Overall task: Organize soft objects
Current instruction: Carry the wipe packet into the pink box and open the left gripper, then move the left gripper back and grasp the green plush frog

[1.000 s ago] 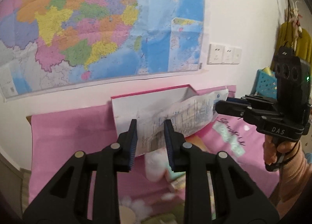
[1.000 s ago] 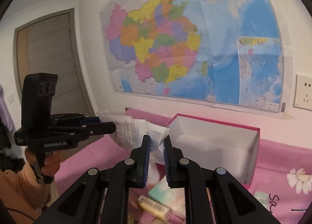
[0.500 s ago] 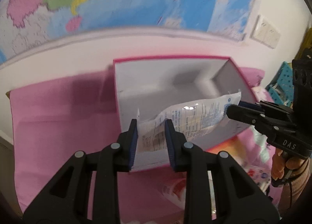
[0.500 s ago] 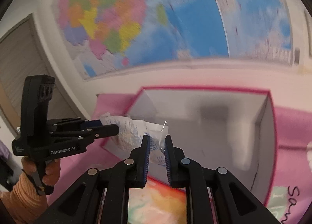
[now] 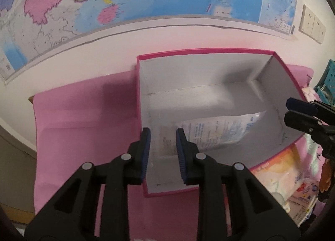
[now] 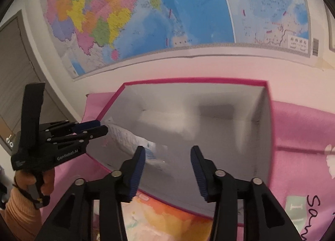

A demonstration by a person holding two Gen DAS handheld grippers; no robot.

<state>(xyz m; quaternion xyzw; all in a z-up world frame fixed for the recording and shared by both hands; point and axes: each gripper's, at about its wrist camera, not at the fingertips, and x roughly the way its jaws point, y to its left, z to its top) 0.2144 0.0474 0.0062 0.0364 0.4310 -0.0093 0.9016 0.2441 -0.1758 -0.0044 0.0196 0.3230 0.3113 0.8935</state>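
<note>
A clear plastic packet with blue print (image 5: pixel 217 131) lies inside the pink-rimmed box with grey inner walls (image 5: pixel 201 77), free of both grippers. My left gripper (image 5: pixel 162 139) hangs over the box's near left corner, jaws a little apart and empty. It also shows in the right wrist view (image 6: pixel 92 127). My right gripper (image 6: pixel 167 157) is wide open over the box (image 6: pixel 209 111), with the packet (image 6: pixel 134 142) just beyond its left finger. In the left wrist view its fingertips (image 5: pixel 297 103) show at the box's right wall.
The box stands on a pink cloth (image 5: pixel 83 115) against a wall with a large map (image 5: pixel 146 0). An orange printed packet (image 6: pixel 167 220) and other packets (image 5: pixel 301 190) lie in front of the box. A teal basket (image 5: pixel 326 81) is at the far right.
Both grippers have let go of the packet, which has dropped into the box. The right jaws have opened wide and the left jaws have parted a little. Both cameras have tilted down over the box.
</note>
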